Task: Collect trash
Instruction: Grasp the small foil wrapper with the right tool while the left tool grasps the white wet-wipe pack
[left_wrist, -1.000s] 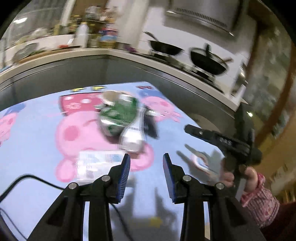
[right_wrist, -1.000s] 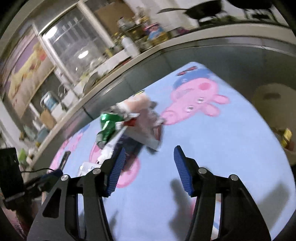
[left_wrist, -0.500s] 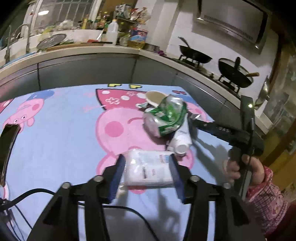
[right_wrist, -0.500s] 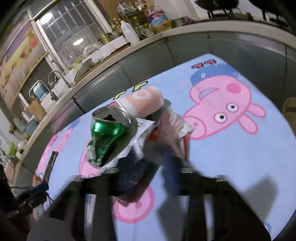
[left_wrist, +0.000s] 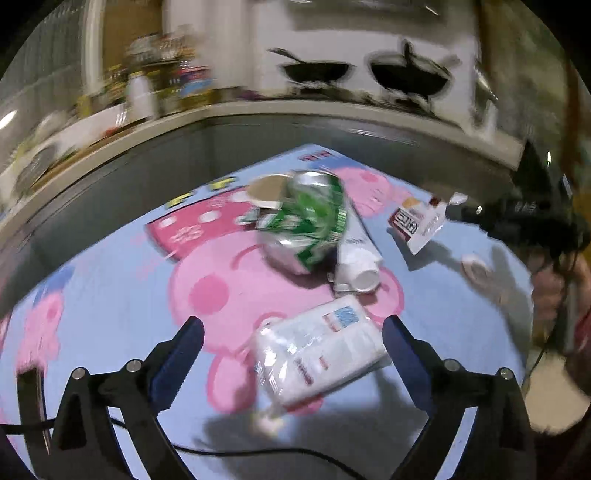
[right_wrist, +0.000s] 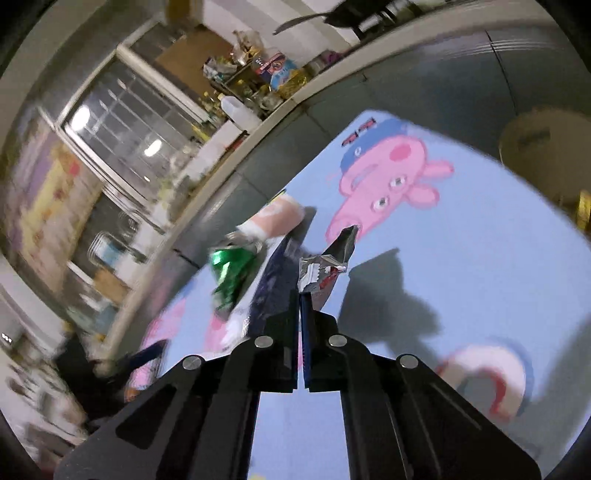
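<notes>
My left gripper (left_wrist: 291, 350) is wide open, its jaws on either side of a white tissue pack (left_wrist: 319, 352) lying on the cartoon-pig tablecloth (left_wrist: 110, 295). Behind the pack lie a crushed green can (left_wrist: 306, 225), a white tube (left_wrist: 356, 254) and a paper cup (left_wrist: 266, 188). My right gripper (right_wrist: 300, 302) is shut on a silver snack wrapper (right_wrist: 325, 266) and holds it above the cloth; the wrapper also shows in the left wrist view (left_wrist: 419, 223). The green can (right_wrist: 231, 273) and pink cup (right_wrist: 277, 218) lie left of it.
A grey kitchen counter (left_wrist: 332, 122) with woks (left_wrist: 410, 75) and bottles runs behind the table. A dark phone (left_wrist: 31, 398) and a black cable (left_wrist: 258, 452) lie near the table's front left. A round stool (right_wrist: 543, 140) stands past the table's far edge.
My right gripper closed on the silver wrapper and lifted it away from the pile. My left gripper opened wider around the tissue pack and the view swung.
</notes>
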